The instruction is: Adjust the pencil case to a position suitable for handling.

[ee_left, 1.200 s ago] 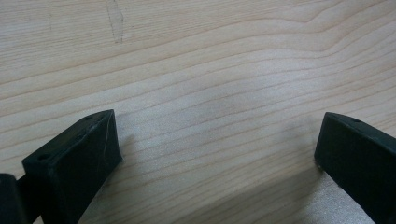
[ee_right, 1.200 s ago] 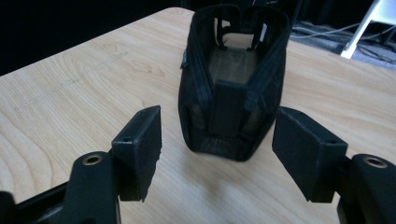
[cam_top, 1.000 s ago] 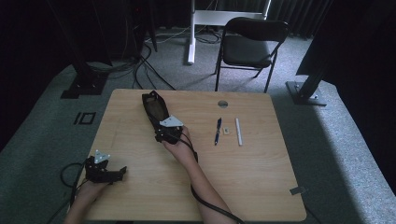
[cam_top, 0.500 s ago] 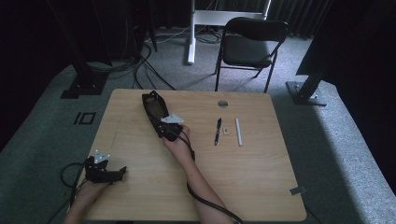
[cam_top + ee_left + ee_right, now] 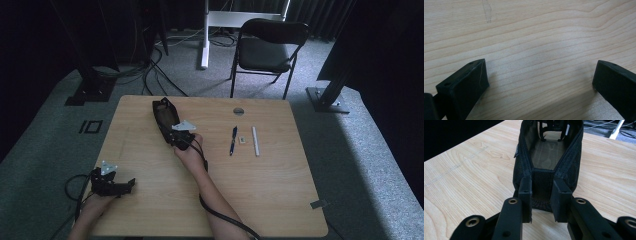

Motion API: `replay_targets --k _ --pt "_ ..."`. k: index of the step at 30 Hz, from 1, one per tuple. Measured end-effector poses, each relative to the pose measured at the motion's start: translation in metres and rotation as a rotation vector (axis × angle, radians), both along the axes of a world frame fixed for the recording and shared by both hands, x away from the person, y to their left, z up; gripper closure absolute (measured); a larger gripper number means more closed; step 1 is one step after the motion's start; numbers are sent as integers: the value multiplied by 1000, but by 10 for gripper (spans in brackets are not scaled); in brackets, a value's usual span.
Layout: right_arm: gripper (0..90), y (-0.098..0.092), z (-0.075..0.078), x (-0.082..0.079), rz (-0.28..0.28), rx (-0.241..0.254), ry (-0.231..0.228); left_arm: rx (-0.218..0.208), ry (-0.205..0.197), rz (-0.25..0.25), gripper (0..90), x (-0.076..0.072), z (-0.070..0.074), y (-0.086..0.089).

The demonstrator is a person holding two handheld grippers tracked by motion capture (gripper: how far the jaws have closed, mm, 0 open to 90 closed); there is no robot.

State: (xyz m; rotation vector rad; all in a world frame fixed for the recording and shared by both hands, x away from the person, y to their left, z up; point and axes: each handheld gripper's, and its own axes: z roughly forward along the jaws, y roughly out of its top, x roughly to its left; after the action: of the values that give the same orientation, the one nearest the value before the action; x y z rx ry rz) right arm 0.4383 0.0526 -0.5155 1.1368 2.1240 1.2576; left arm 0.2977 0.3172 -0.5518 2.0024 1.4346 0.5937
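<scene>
Wooden table (image 5: 260,200), right tool (image 5: 541,195) on mesh pouch (image 5: 549,157).

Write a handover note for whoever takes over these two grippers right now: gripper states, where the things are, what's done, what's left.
Right gripper: jaws have just been closing, now pinching the near end of the black mesh pouch, which lies open on the table.
Left gripper: open, nothing between its jaws, near the table's front left corner.
Pen, small tag and white stick lie side by side right of the pouch, untouched.
Done: pouch gripped. Left: probably loading those items into the pouch.
</scene>
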Motion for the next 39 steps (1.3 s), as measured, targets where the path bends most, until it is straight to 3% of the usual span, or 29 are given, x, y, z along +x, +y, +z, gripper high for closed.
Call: replay_targets --k 18,39 --pt "731 -14 -1 -17 16 4 0 0 0 0 3 0 0 0" --pt "732 -44 1 -44 46 38 11 -1 0 1 3 0 0 0"
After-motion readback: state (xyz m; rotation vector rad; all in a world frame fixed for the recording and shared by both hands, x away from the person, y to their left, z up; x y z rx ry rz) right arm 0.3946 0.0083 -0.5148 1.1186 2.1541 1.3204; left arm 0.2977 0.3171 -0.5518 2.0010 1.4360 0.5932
